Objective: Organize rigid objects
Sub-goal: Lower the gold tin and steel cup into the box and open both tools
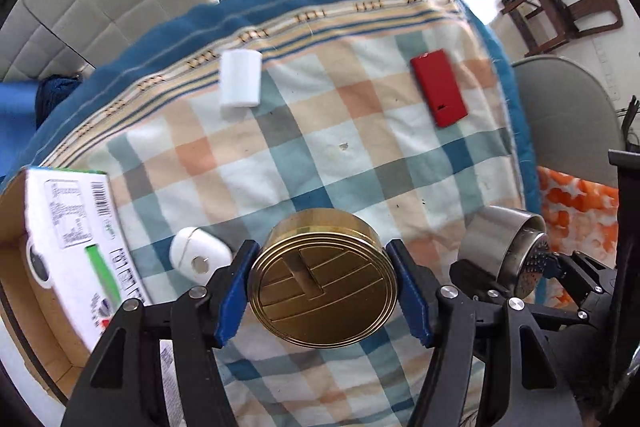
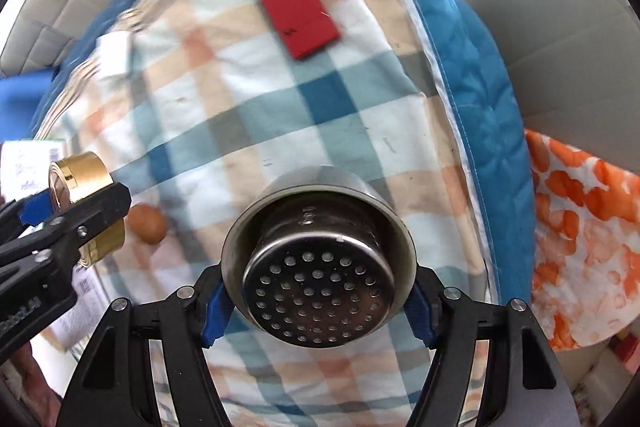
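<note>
My left gripper (image 1: 324, 283) is shut on a round gold tin (image 1: 323, 277), held above the checked cloth; the tin also shows in the right wrist view (image 2: 82, 171). My right gripper (image 2: 318, 301) is shut on a steel perforated strainer cup (image 2: 318, 267), which also shows at the right of the left wrist view (image 1: 504, 247). A red flat box (image 1: 439, 87) (image 2: 298, 10) and a white cylinder (image 1: 240, 79) (image 2: 114, 53) lie on the far part of the cloth. A white oval case (image 1: 199, 254) lies beside my left gripper.
A cardboard box (image 1: 16, 251) holding a white printed carton (image 1: 76, 227) stands at the left. A brown egg-like object (image 2: 147, 223) lies on the cloth. The blue quilt edge (image 2: 476, 67) drops off at the right, next to a grey chair (image 1: 568, 119) and orange cloth (image 2: 584, 227).
</note>
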